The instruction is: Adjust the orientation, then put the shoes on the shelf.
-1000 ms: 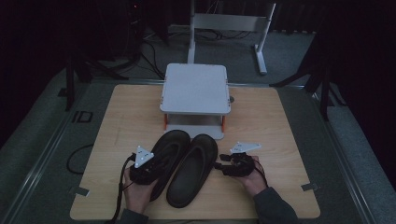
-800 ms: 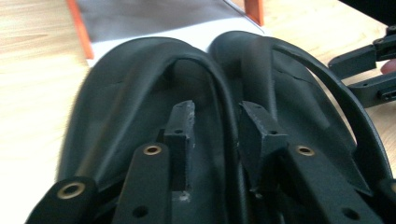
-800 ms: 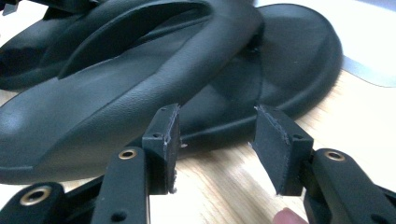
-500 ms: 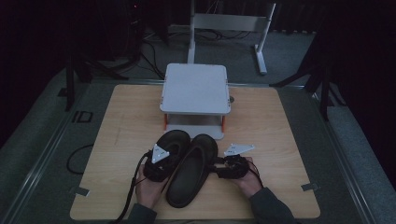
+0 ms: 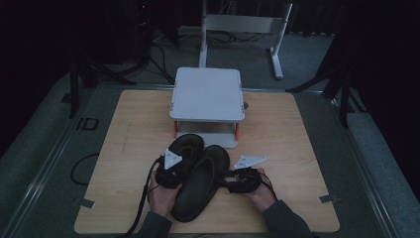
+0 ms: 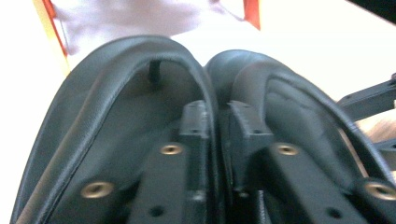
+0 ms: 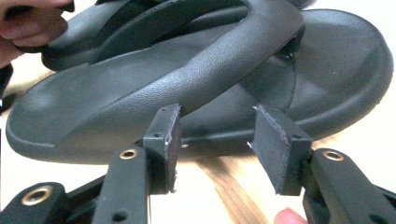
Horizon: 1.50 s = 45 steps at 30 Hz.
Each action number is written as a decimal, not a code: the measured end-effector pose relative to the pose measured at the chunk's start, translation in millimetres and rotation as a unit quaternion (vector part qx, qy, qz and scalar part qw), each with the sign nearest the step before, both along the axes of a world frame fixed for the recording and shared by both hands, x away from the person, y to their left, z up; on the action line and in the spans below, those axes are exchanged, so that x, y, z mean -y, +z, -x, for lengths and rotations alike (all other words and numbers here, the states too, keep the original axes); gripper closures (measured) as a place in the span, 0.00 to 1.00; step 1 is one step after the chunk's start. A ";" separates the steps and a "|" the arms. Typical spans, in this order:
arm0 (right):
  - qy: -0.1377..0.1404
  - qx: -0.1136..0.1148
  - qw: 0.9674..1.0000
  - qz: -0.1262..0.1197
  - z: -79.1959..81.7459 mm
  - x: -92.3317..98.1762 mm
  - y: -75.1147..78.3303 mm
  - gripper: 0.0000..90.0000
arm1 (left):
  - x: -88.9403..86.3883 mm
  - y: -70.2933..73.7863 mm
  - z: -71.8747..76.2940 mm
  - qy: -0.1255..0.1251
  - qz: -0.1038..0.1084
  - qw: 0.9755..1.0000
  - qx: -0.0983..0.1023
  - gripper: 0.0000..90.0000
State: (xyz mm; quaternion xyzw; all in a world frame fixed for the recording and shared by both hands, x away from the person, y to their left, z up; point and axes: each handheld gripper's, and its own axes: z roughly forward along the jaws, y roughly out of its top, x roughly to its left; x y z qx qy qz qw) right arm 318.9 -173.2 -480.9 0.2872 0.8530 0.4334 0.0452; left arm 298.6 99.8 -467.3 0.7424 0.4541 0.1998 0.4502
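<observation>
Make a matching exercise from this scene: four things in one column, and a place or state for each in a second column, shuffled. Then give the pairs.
Things:
1. left tool
2. right tool
3. grey stand
4. right sandal

Places or states:
A. on the far side of the wooden board, behind the sandals
B. jaws apart at the sandal's outer edge
C. jaws astride the touching inner rims of the two sandals
D. flat on the board between the two hands

Pairs: 1-C, 2-B, 3-A, 4-D
</observation>
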 end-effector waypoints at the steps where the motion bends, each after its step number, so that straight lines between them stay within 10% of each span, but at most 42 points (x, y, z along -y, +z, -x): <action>1: -0.001 0.004 1.000 0.002 0.2 0.3 0.5 0.56 | -0.6 1.1 1.0 0.001 0.002 1.000 0.002 0.79; 13: -0.038 0.023 0.999 -0.008 -0.6 21.3 11.4 0.53 | -12.0 5.8 23.4 -0.001 0.017 1.000 0.016 0.52; 26: -0.070 0.023 0.997 -0.020 -4.8 41.2 12.3 0.53 | -3.0 -10.2 30.0 -0.005 -0.018 1.000 0.004 0.38; 36: -0.079 0.023 0.996 -0.024 -5.0 47.1 12.1 0.53 | -0.2 -17.4 27.5 0.020 -0.047 0.999 -0.007 0.38; 45: -0.079 0.023 0.996 -0.022 -5.5 46.8 10.9 0.53 | 6.7 -18.3 26.4 0.013 -0.071 0.997 -0.015 0.59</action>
